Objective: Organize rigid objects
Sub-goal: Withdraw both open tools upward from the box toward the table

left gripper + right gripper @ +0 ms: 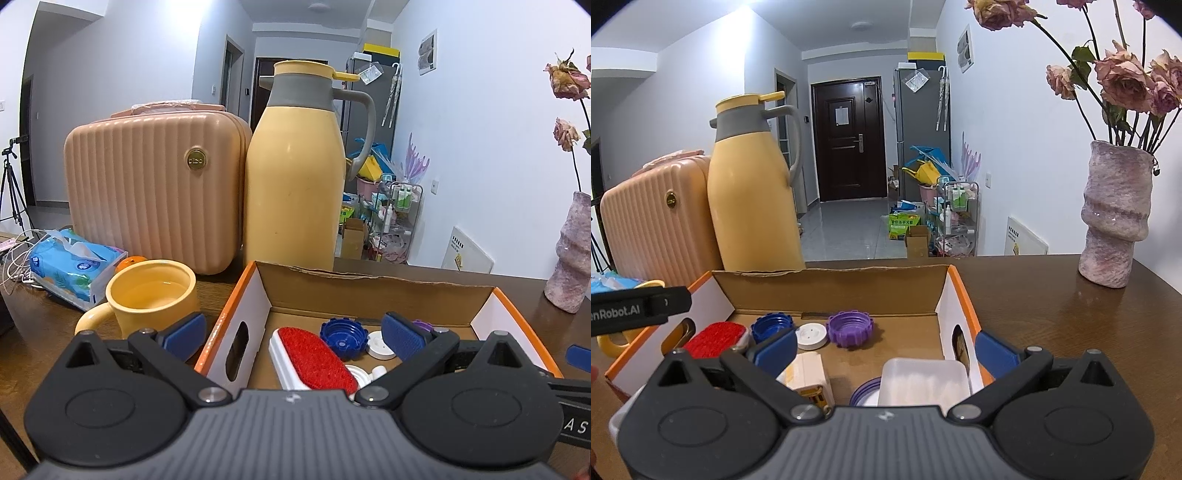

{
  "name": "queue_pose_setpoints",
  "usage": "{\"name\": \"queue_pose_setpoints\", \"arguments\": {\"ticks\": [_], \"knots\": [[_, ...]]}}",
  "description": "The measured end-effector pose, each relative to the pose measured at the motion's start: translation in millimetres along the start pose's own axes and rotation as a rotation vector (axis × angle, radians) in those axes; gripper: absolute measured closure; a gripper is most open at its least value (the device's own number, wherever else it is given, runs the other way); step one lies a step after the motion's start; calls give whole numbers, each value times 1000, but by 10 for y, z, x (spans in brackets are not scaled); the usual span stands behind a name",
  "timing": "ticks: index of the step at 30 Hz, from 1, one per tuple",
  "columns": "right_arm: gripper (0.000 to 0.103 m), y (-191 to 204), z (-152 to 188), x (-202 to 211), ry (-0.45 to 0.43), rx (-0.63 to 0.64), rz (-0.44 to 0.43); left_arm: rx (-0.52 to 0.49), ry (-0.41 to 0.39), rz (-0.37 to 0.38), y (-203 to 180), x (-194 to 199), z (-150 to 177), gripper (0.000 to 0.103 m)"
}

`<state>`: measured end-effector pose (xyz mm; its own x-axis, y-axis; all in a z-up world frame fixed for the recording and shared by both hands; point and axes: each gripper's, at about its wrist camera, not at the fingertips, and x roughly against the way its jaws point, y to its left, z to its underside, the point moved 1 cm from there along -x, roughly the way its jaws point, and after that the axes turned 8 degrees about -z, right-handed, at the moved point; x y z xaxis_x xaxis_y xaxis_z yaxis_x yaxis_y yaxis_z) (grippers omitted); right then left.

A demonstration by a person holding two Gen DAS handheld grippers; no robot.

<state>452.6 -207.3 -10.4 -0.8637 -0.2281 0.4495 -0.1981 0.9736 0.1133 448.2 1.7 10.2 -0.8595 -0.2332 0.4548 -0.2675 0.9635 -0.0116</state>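
A: What step is this?
B: Between picks, I'd judge. Both the left gripper (293, 338) and right gripper (884, 349) hang above the cardboard box (831, 286), fingers apart, empty.
A: Next?
B: Probably the yellow mug (153, 295), left of the box, beside the left fingers (184, 334).

Left wrist view low over the near left corner of the cardboard box (369, 291), facing the surface's far edge, right wrist view close over the box's near right part, facing likewise, both sharing the box interior, yellow jug (295, 177), pink case (147, 195), vase (1115, 218)
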Motion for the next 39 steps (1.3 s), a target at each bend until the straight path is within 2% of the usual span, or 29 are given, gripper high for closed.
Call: {"name": "queue_pose_setpoints", "arguments": {"ticks": [12,29,39], "knots": [[0,-32,157,237,11,7,7,-8,-4,-5,111,166,93,0],[0,-83,403,792,-18,-6,19,21,-17,4,283,636,315,0],[0,-137,644,1071,2,-11,24,3,-15,16,344,925,497,0]]}}
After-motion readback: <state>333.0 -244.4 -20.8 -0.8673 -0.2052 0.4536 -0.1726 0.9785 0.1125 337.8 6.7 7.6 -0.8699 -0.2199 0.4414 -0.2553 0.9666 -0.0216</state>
